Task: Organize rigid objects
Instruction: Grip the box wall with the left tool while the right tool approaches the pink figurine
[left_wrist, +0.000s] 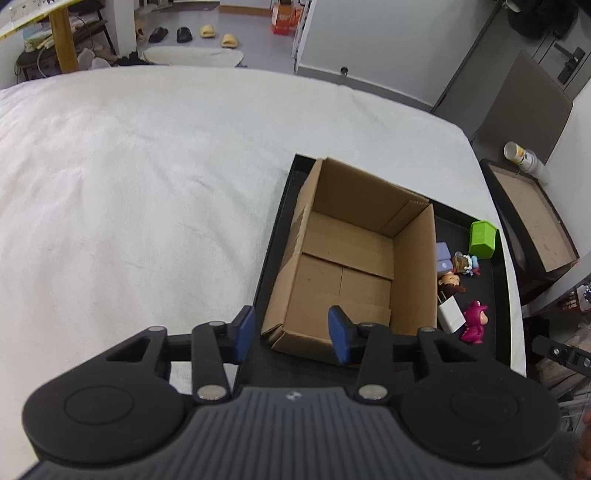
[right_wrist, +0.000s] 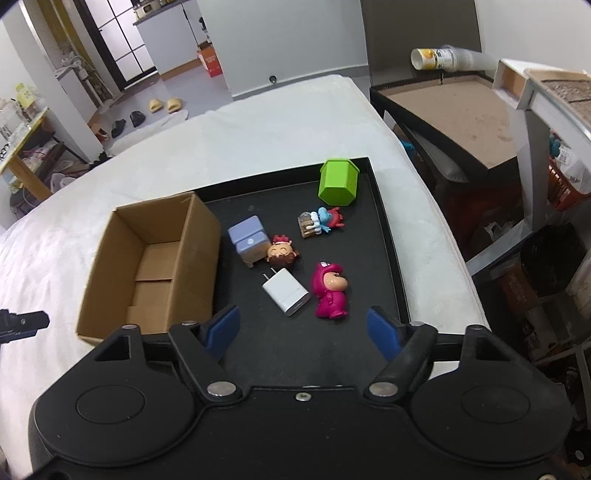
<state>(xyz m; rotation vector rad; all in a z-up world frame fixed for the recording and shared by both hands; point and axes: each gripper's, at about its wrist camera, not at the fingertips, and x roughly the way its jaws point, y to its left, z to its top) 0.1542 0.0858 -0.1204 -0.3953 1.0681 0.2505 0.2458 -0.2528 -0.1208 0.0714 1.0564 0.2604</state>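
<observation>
An open, empty cardboard box (left_wrist: 351, 251) (right_wrist: 155, 258) stands on the left part of a black tray (right_wrist: 388, 258) (left_wrist: 275, 236). To its right on the tray lie a white charger (right_wrist: 286, 297) (left_wrist: 450, 314), a pink figurine (right_wrist: 330, 291) (left_wrist: 474, 321), a brown-haired figurine (right_wrist: 282, 254) (left_wrist: 450, 282), a lilac toy cabinet (right_wrist: 249, 238) (left_wrist: 443, 256), a blue-and-red figurine (right_wrist: 321, 221) (left_wrist: 467, 264) and a green container (right_wrist: 338, 182) (left_wrist: 484, 238). My left gripper (left_wrist: 291, 334) is open and empty over the box's near left corner. My right gripper (right_wrist: 303, 330) is open and empty just short of the charger and pink figurine.
The tray lies on a white cloth-covered table (left_wrist: 129, 184). A black box with a brown inside (right_wrist: 450, 110) and a paper cup stack (right_wrist: 439, 59) stand beyond the table's right edge. Shelves and clutter (right_wrist: 554, 258) are at the far right.
</observation>
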